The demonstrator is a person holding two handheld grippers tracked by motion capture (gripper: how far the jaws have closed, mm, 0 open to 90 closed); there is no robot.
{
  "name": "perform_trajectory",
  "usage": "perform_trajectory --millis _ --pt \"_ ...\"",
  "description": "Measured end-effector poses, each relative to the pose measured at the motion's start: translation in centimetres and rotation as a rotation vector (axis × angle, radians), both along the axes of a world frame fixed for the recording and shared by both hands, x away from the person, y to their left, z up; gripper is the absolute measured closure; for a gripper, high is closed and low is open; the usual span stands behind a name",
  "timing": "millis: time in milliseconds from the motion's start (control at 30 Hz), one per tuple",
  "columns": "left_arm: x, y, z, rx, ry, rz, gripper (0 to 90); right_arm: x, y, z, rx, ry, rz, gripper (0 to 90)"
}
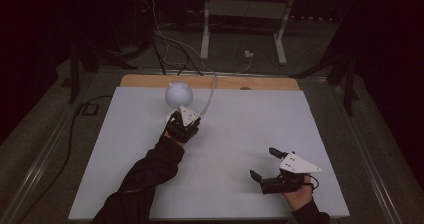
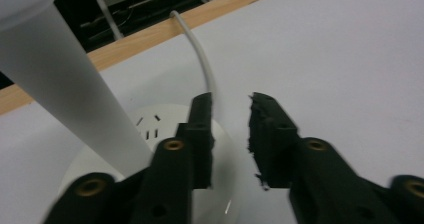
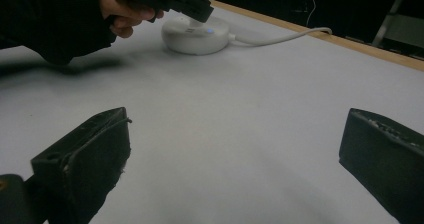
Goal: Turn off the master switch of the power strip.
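A white desk lamp stands at the far left of the table, with a round head [image 1: 178,94], a thick white stem [image 2: 65,94] and a flat round base [image 2: 150,121] [image 3: 195,34]. Its white cable [image 1: 210,96] [image 2: 200,59] [image 3: 280,38] runs off the far edge. My left gripper [image 1: 176,118] [image 2: 231,101] [image 3: 192,6] hovers just over the base, beside the stem. Its jaws stand a narrow gap apart with nothing pinched between them. My right gripper [image 1: 262,162] [image 3: 236,116] rests low at the front right, jaws wide apart and empty.
The white table sheet [image 1: 240,129] ends in a wooden strip [image 1: 210,81] at the far side. Beyond it, on the dark floor, stand a grey metal frame [image 1: 245,9] and loose cables [image 1: 165,39]. A black cable [image 1: 75,119] runs along the left side.
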State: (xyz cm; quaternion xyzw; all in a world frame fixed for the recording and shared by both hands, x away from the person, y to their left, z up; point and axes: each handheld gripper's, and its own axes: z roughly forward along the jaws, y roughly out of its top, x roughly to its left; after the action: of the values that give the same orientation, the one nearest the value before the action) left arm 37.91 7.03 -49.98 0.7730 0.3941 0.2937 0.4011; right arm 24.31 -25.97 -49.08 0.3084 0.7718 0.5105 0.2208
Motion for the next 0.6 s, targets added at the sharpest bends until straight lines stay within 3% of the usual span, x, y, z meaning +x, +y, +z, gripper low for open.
perform_trajectory --millis 133,267,500,600 --pt "0.2 -0.1 -0.3 0.044 -0.020 0.007 82.6 0.0 0.0 0.0 -0.003 -0.003 0.001 0.0" --pt "0.6 0.0 -0.5 0.055 -0.032 0.011 90.0 0.0 0.0 0.0 -0.004 0.000 0.000 0.0" --pt "1.1 -0.4 -1.5 0.140 -0.058 0.034 90.0 0.0 0.0 0.0 -0.003 -0.004 0.003 0.0" --pt "1.3 -0.4 -1.8 0.149 -0.063 0.042 90.0 0.0 0.0 0.0 -0.002 0.000 0.001 0.0"
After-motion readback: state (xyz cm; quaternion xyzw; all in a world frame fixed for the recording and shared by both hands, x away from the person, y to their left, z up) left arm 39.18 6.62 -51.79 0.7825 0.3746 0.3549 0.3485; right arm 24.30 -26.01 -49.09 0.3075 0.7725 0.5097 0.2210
